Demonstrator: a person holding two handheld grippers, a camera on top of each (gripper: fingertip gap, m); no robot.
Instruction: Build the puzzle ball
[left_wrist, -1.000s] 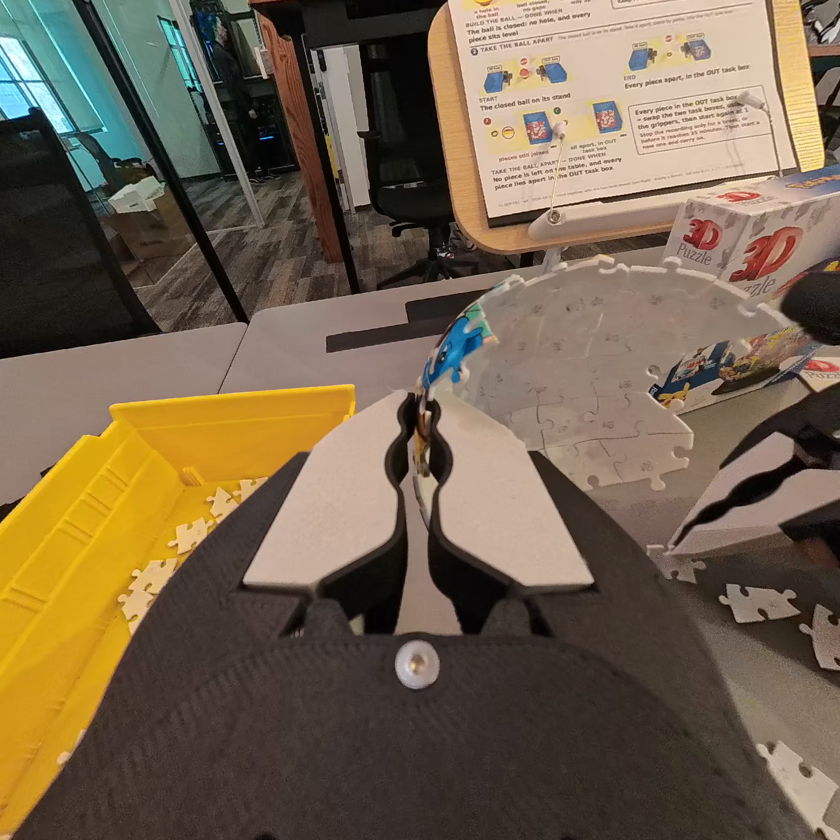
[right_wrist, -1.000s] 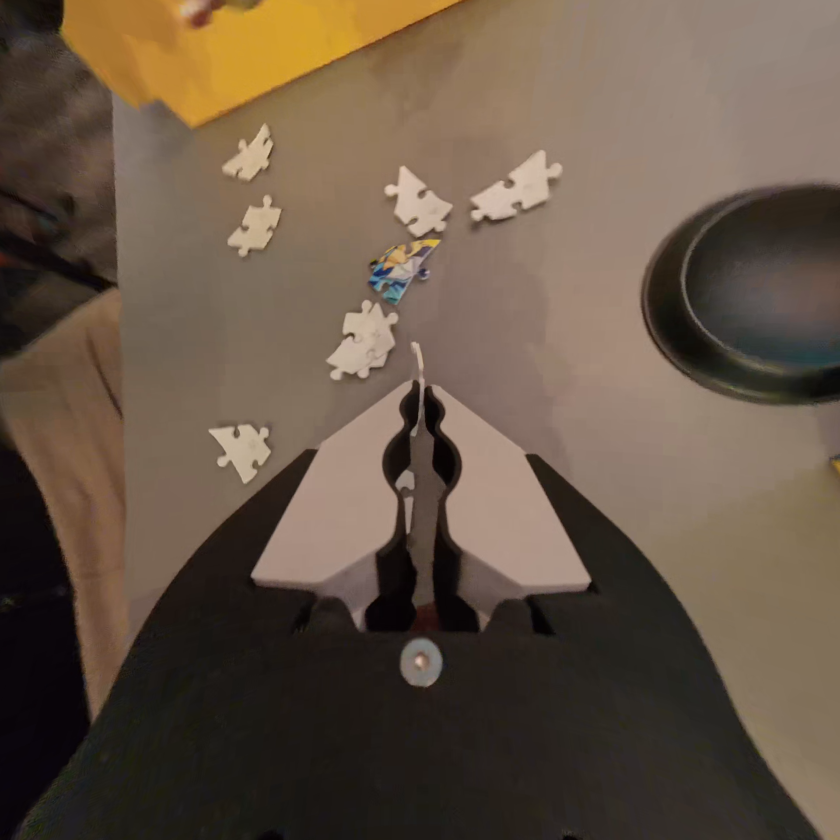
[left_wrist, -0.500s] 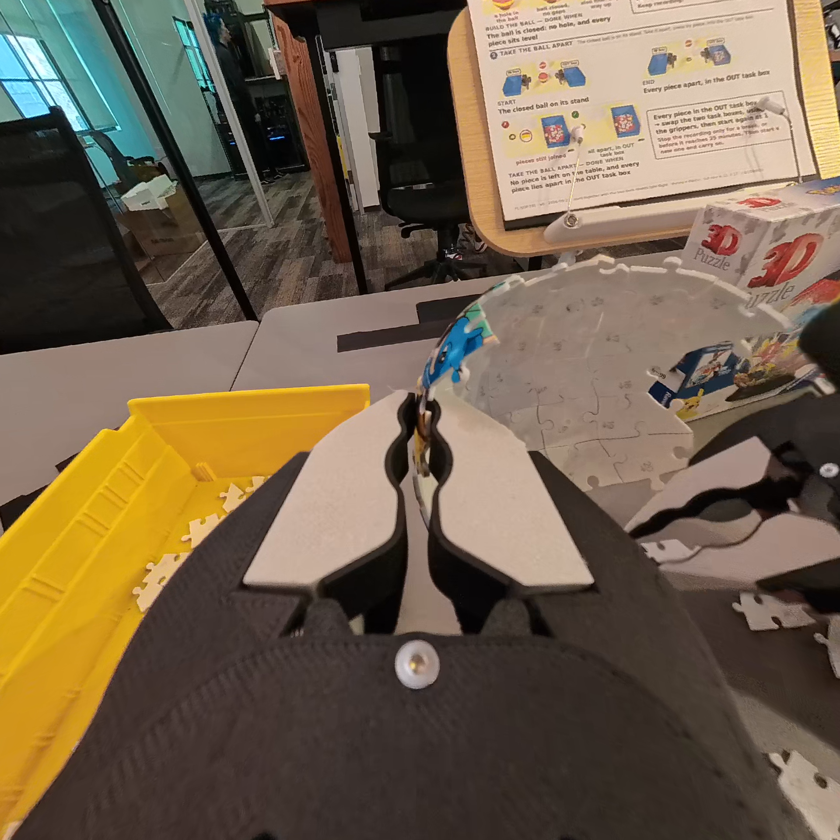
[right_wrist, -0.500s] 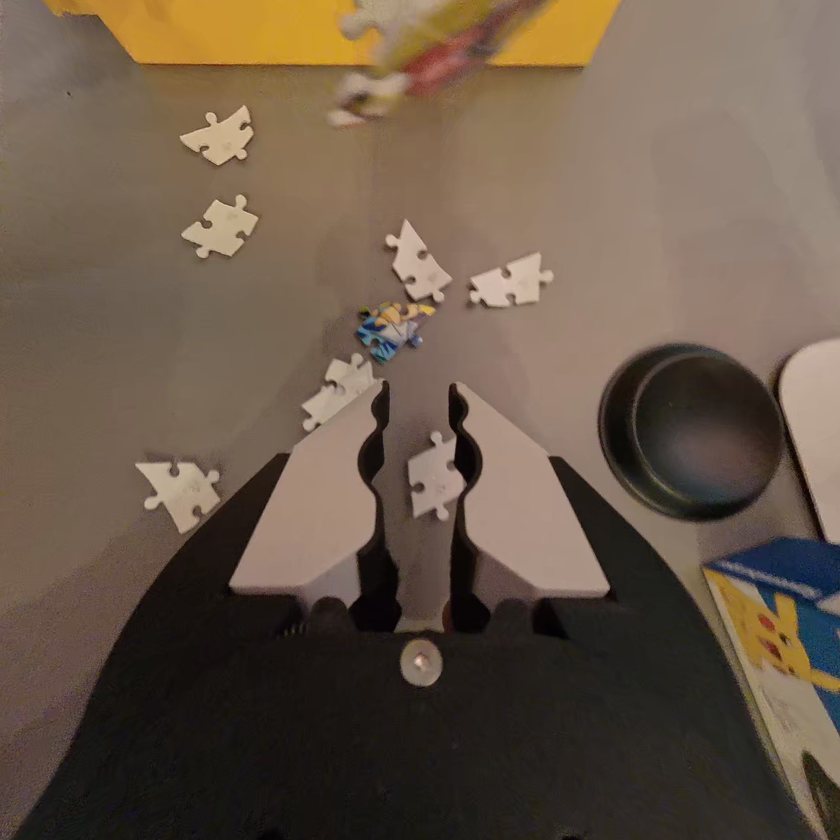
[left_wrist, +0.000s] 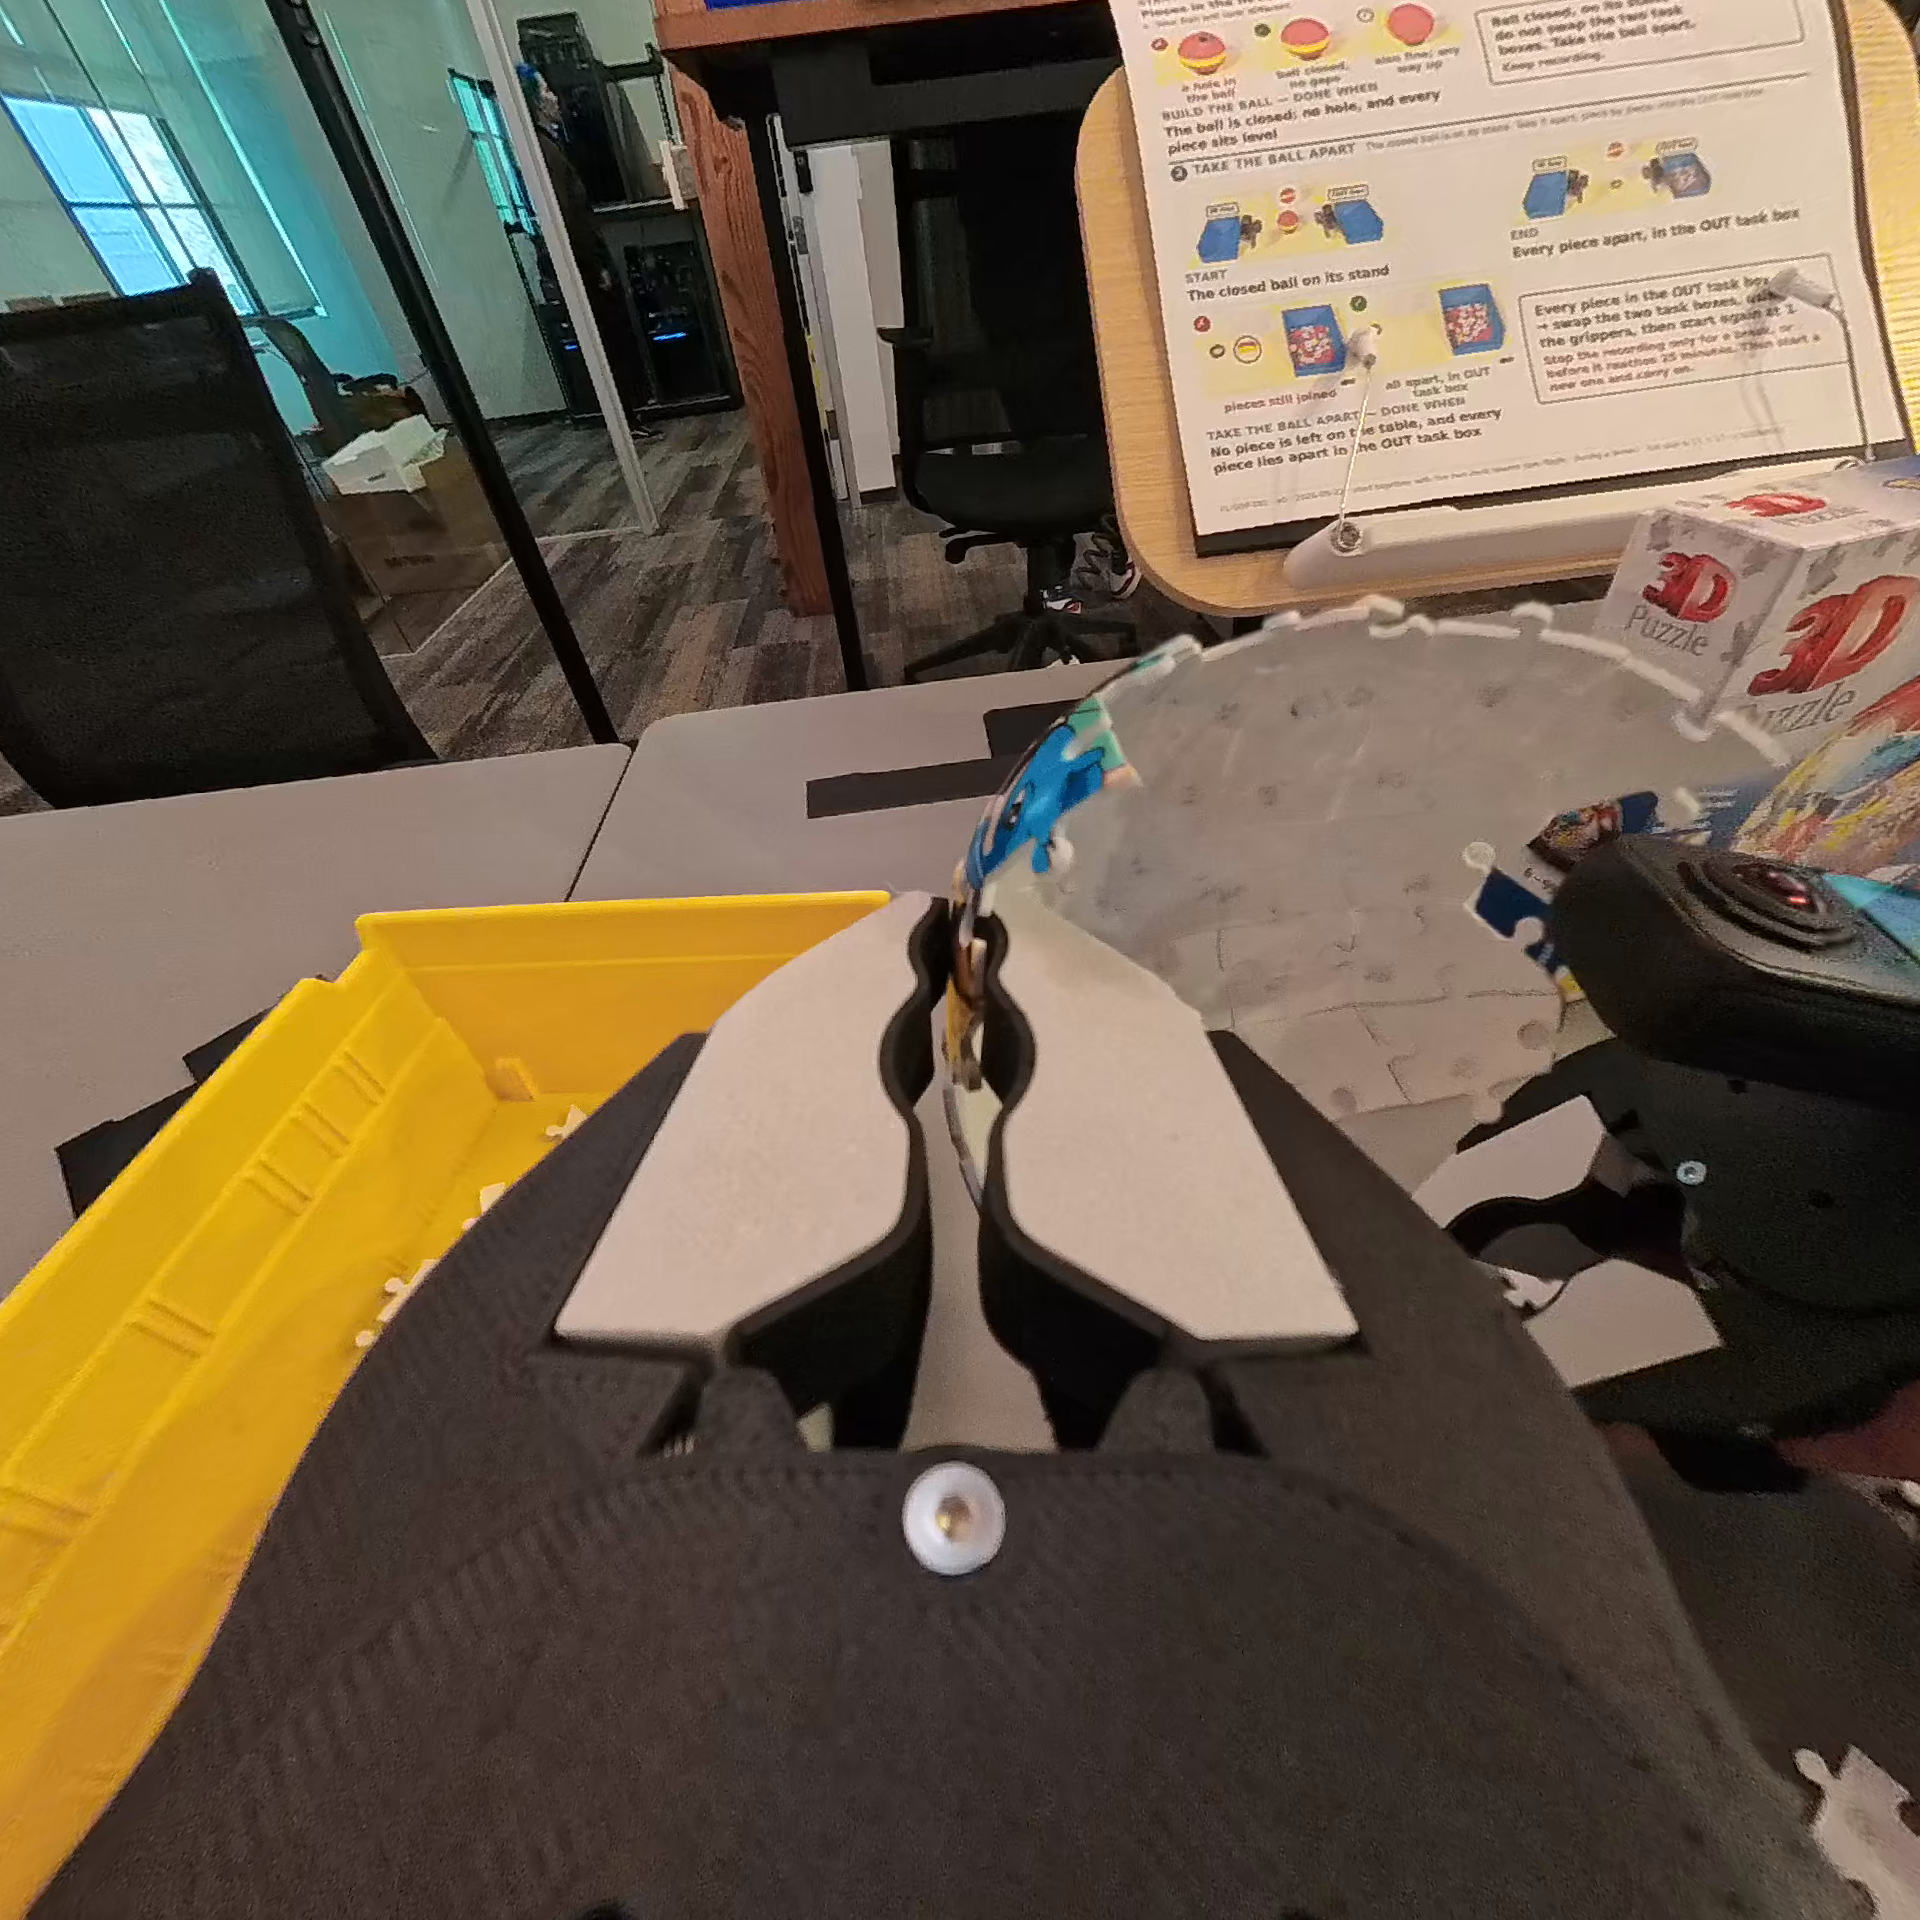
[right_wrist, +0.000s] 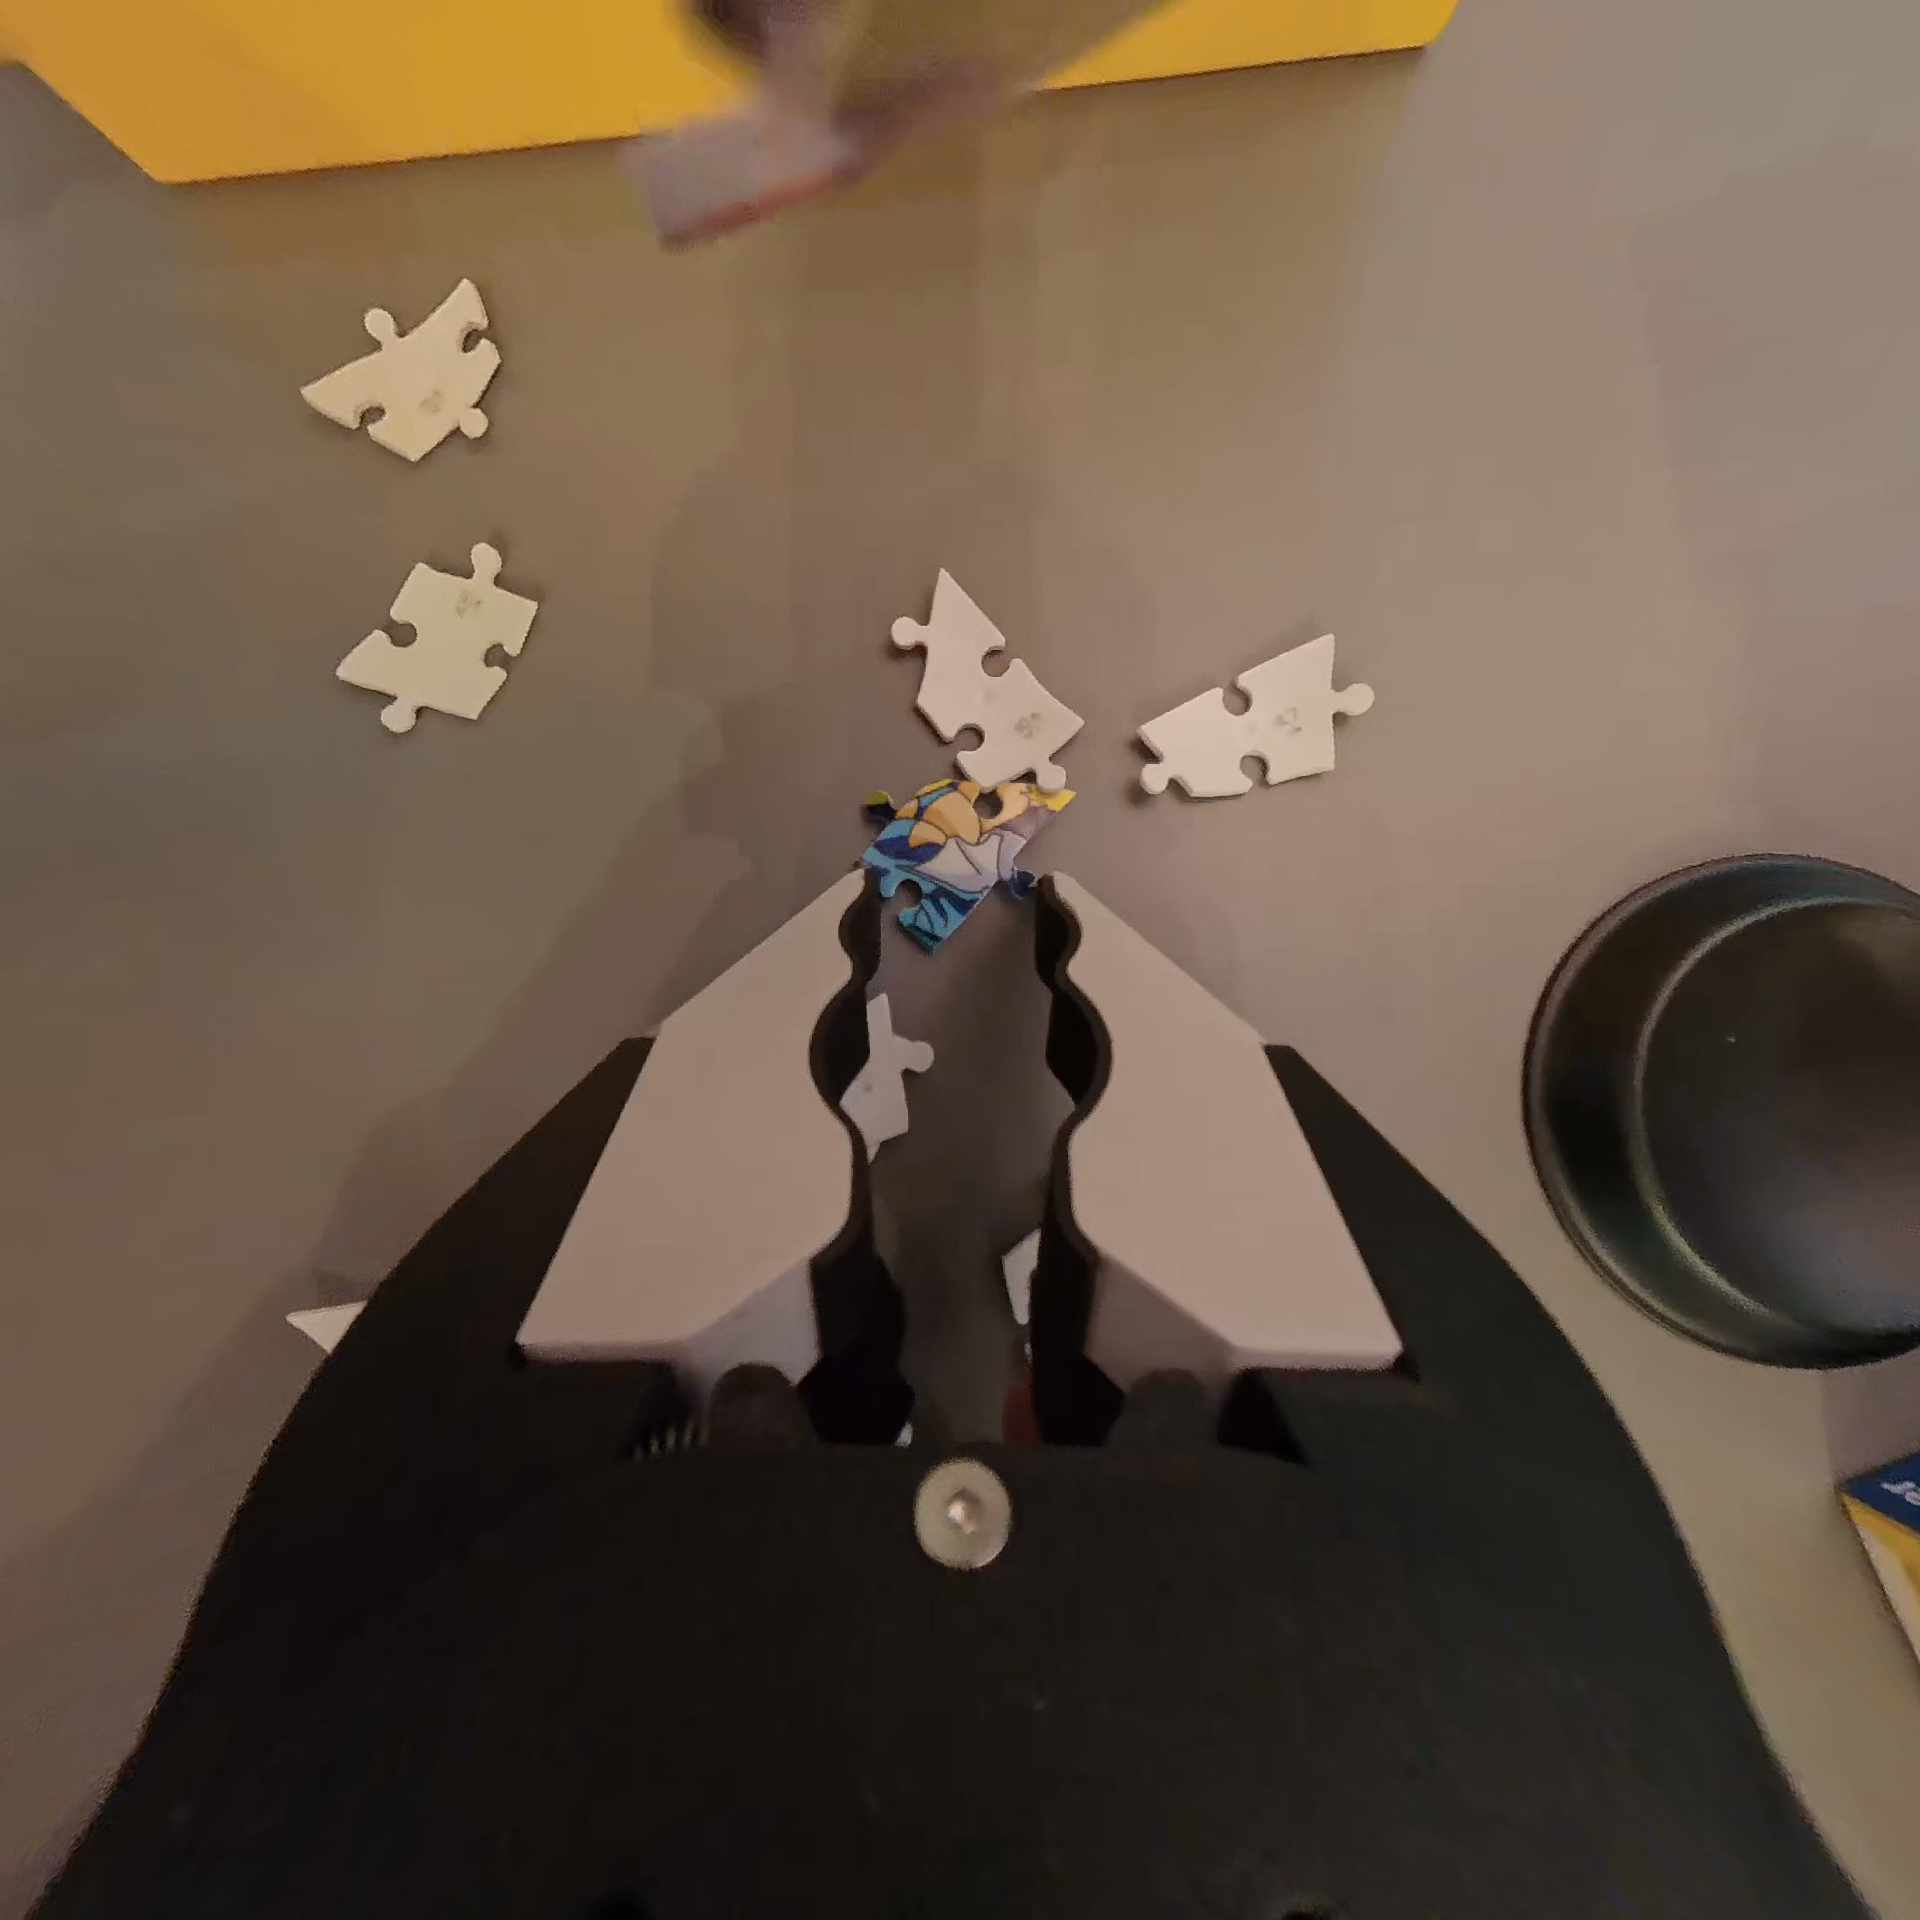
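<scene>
The half-built puzzle ball (left_wrist: 1351, 862), a curved shell of joined pieces with pale grey backs inside and a blue printed edge, is being held up off the grey worktop (left_wrist: 312, 862) by its rim. The left gripper (left_wrist: 961, 997) is pinching that rim, its grey-padded fingers (left_wrist: 790, 1122) pressed together on the shell's edge. Just to the left of it is sitting a yellow plastic bin (left_wrist: 260, 1143) with a few loose pale pieces lying inside.

The right gripper (right_wrist: 951, 894) is pointing down at the worktop with its fingers (right_wrist: 727, 1143) spread apart and holding nothing; a loose printed puzzle piece in blue and yellow (right_wrist: 956, 857) is lying face up at their tips, partly between them. Another pale piece (right_wrist: 883, 1070) is showing in the gap between the fingers. Four white pieces are lying face down farther out: two near the printed one (right_wrist: 987, 686) (right_wrist: 1252, 722), and two well apart to the left (right_wrist: 410, 374) (right_wrist: 442, 639). A round black stand (right_wrist: 1745, 1101) is resting to the right.

Behind the shell are standing a puzzle box (left_wrist: 1787, 644) and an instruction sheet (left_wrist: 1496, 239) propped on a wooden board.
</scene>
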